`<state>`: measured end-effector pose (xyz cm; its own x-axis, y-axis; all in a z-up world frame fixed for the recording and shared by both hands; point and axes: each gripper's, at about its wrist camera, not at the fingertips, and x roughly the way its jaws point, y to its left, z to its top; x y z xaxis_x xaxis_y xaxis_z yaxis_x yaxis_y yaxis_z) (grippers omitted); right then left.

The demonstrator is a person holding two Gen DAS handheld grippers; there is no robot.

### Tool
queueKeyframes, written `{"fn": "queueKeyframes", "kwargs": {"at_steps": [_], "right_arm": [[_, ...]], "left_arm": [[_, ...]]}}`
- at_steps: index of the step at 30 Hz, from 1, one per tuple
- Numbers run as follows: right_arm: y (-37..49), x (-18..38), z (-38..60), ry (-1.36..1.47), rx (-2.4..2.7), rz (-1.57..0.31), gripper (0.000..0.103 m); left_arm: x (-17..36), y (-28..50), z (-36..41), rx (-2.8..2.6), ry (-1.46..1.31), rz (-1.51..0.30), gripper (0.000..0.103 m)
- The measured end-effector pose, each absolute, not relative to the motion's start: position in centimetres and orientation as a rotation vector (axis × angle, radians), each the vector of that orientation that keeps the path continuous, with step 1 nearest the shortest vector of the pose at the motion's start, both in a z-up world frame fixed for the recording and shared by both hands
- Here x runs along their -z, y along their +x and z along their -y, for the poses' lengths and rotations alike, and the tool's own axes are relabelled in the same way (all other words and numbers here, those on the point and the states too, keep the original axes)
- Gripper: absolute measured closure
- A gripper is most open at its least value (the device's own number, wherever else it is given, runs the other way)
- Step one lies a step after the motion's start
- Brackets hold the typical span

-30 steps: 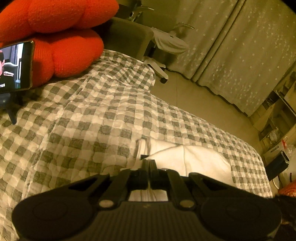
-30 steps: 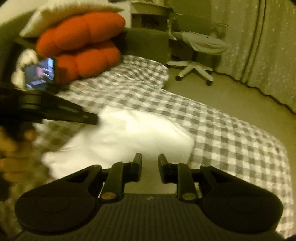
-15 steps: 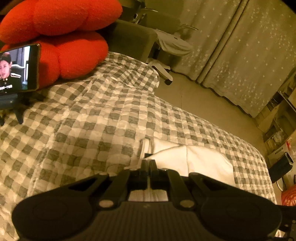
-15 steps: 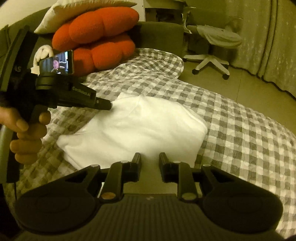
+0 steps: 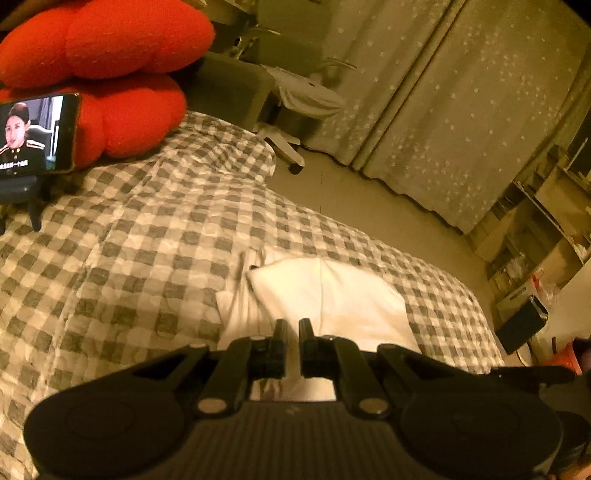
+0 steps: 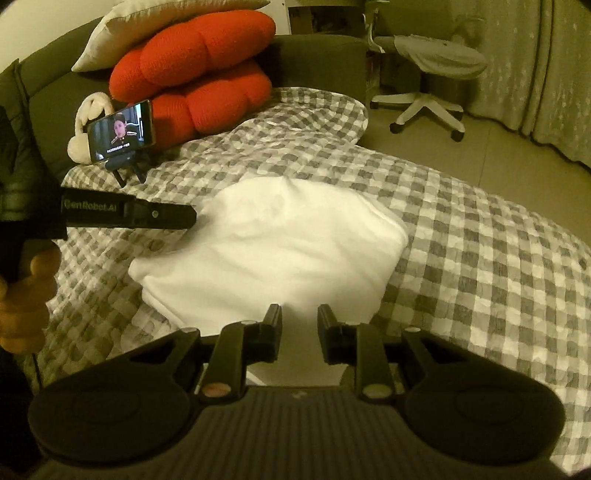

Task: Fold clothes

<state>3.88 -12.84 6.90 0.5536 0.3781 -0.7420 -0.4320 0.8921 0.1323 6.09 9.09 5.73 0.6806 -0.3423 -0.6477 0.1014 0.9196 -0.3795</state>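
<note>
A folded white garment lies on the grey-and-white checked bedspread, with one smaller flap folded over its left part. My left gripper hovers over the garment's near edge. Its jaws are shut to a thin slit with no cloth pinched between them. In the right wrist view the left gripper sits by the garment's left edge, held by a person's hand. My right gripper stands open just short of the garment's near edge, with nothing between its fingers.
Red cushions and a pale pillow are stacked at the head of the bed. Beside them a phone on a small stand plays a video, next to a plush toy. An office chair, curtains and shelves stand beyond the bed's edge.
The left gripper has drawn back and risen, so the garment now lies farther ahead of its fingertips. The right wrist view has tilted slightly and sharpened; its jaws keep about the same gap.
</note>
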Motion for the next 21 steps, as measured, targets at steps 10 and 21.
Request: {"fn": "queueKeyframes", "kwargs": {"at_steps": [10, 21], "right_arm": [[3.1, -5.2, 11.7, -0.173, -0.518, -0.905, 0.078], [3.1, -4.7, 11.9, -0.14, -0.521, -0.907, 0.075]], "left_arm": [[-4.8, 6.7, -8.9, 0.233, -0.268, -0.849, 0.096], [-4.7, 6.6, -9.0, 0.242, -0.268, -0.856, 0.096]]}}
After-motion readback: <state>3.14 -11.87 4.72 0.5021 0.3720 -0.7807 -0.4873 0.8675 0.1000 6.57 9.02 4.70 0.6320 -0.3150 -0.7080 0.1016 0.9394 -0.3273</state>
